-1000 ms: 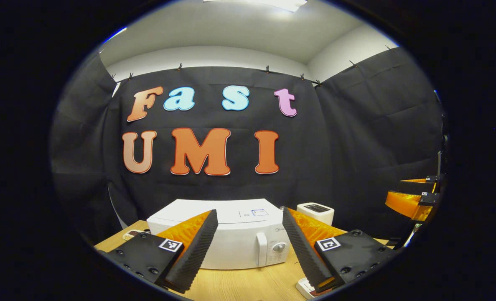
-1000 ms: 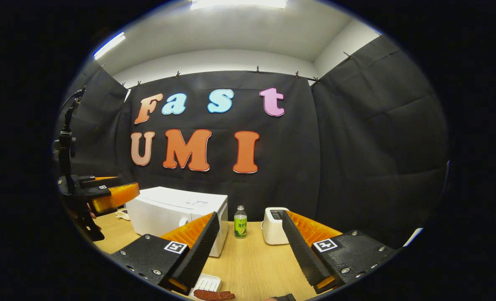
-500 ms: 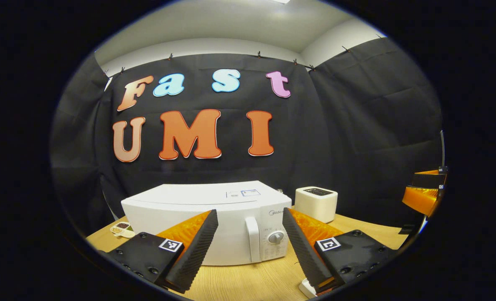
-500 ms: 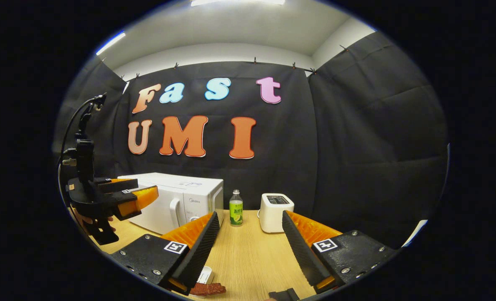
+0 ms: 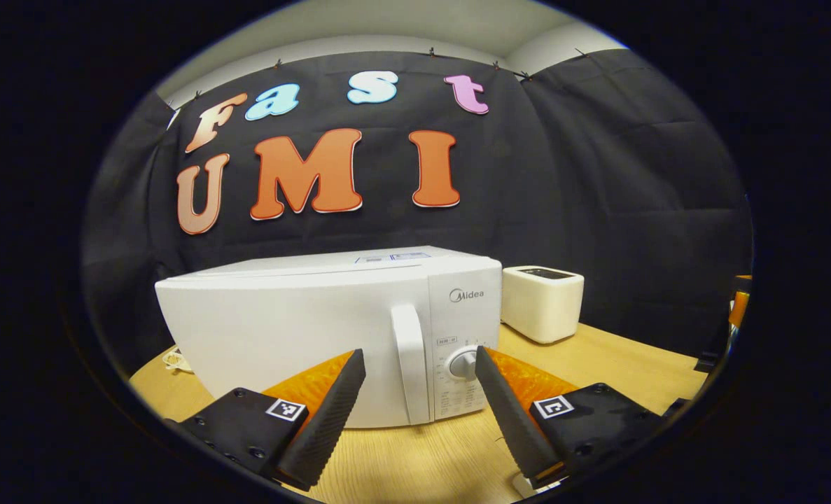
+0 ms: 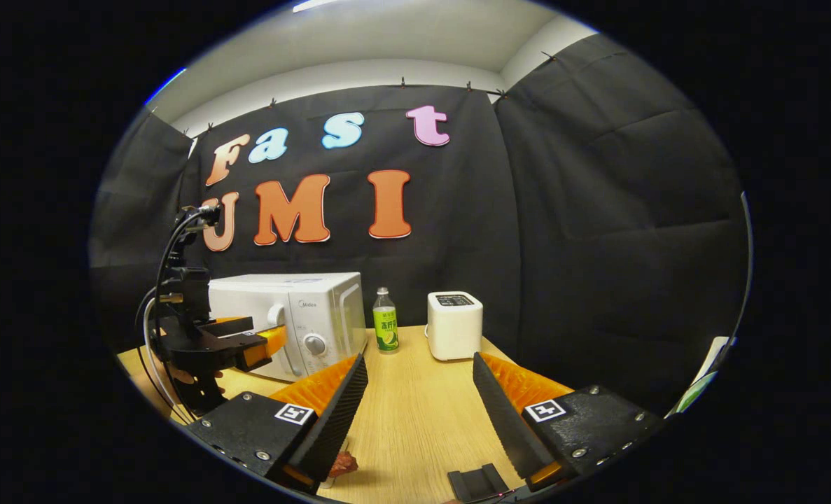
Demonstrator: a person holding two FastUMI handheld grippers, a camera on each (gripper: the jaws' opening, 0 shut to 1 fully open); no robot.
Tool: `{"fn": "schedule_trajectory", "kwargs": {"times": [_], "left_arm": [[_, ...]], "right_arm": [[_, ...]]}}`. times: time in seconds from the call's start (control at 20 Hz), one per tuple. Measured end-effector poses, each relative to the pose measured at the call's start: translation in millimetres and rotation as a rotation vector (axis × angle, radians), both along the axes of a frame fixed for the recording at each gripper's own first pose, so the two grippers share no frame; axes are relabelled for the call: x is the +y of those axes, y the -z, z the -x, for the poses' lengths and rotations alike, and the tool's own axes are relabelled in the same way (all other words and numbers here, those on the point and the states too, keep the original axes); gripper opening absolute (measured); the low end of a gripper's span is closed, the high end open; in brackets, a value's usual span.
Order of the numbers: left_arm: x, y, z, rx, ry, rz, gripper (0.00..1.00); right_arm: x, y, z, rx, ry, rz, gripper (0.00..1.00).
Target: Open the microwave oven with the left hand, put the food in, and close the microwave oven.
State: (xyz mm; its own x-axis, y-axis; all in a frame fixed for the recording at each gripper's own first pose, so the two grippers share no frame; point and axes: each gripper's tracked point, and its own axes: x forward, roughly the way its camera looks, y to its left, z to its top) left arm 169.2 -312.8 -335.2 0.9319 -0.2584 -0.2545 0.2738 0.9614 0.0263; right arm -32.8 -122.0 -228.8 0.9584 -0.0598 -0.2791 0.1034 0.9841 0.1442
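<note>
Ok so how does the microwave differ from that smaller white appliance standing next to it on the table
The microwave is far wider and taller than the toaster. The microwave has a front door with a vertical handle and a round dial; the toaster's front is plain, with a dark opening on top. The microwave stands left of the green-labelled bottle, the toaster right of it. Both are white, boxy and upright on the wooden table.

black cloth walls (image 6: 597,210), wooden table (image 6: 415,406).

Table (image 6: 415,413) — microwave (image 6: 296,311) left, then bottle (image 6: 385,330) (middle), toaster (image 6: 454,325).
</note>
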Motion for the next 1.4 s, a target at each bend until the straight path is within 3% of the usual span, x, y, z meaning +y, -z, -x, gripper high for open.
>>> {"fn": "schedule_trajectory", "kwargs": {"times": [0.4, 0.45, 0.55, 0.6, 0.7, 0.75, 0.8, 0.9, 1.15, 1.25, 1.4], "left_arm": [[2.7, 40.6, -32.3, 0.042, -0.083, -0.031, 0.95], [7.6, 42.9, -32.4, 0.04, -0.109, -0.042, 0.83], [1.9, 45.9, -37.8, 0.026, -0.107, -0.035, 0.71], [-9.6, 43.6, -35.7, 0.027, -0.074, -0.016, 0.58], [-8.7, 45.3, -36.9, 0.033, -0.093, -0.021, 0.31], [-7.9, 46.1, -36.9, 0.038, -0.089, -0.022, 0.22], [-8.6, 47.9, -37.2, 0.039, -0.078, -0.023, 0.26], [-8.4, 44.5, -37.3, 0.058, -0.067, -0.025, 0.16], [-4.7, 48.3, -29.9, 0.069, -0.108, -0.013, 0.16], [1.6, 46.4, -11.8, 0.065, -0.127, 0.0, 0.16], [9.7, 37.4, 22.9, 0.017, -0.089, -0.016, 0.14]], "right_arm": [[-13.1, 30.2, 10.1, 0.064, 0.037, -0.054, 0.94], [-12.0, 32.1, 12.0, 0.067, 0.035, -0.057, 0.94], [-12.2, 36.4, 13.5, 0.081, 0.036, -0.046, 0.94], [-12.1, 37.2, 14.2, 0.085, 0.036, -0.044, 0.94], [-9.8, 36.8, 17.0, 0.09, 0.035, -0.049, 0.94], [-8.0, 36.8, 19.3, 0.093, 0.032, -0.052, 0.94], [-6.3, 36.4, 21.1, 0.096, 0.03, -0.052, 0.94], [-4.2, 36.7, 23.7, 0.105, 0.032, -0.051, 0.94], [4.9, 34.0, 33.8, 0.115, 0.019, -0.034, 0.94], [3.6, 33.7, 37.1, 0.119, 0.022, -0.015, 0.94], [5.7, 36.5, 38.5, 0.132, 0.02, -0.027, 0.94]]}}
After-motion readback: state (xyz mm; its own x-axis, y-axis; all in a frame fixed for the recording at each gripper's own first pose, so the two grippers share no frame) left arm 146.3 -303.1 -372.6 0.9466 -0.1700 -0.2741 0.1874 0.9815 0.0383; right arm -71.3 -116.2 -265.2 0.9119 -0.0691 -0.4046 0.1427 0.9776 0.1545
